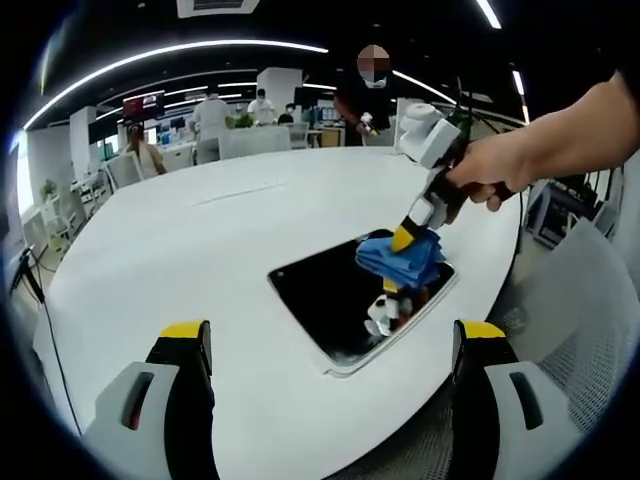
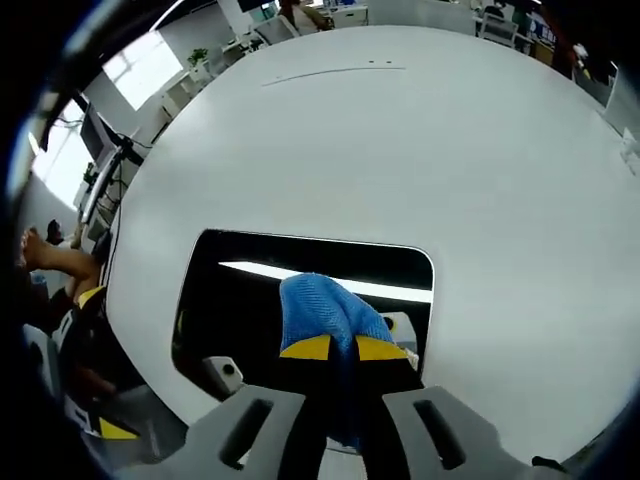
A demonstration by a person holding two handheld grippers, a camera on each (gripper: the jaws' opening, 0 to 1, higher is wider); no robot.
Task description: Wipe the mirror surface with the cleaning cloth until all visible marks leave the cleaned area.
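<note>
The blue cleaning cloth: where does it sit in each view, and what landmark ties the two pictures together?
Left gripper view: blue cleaning cloth right of centre, pressed on the mirror's far end by the right gripper.
Right gripper view: cloth low centre, clamped between this view's own jaws.
Shared landmark: the dark mirror on the white table.

Our left gripper has two black jaws capped with yellow tips, each set on a pale grey moulded base with a dark slot. Our right gripper is built the same way: black jaws, yellow tips, grey slotted bases. In the left gripper view its body is white and boxy. Our right hand and forearm are bare.
</note>
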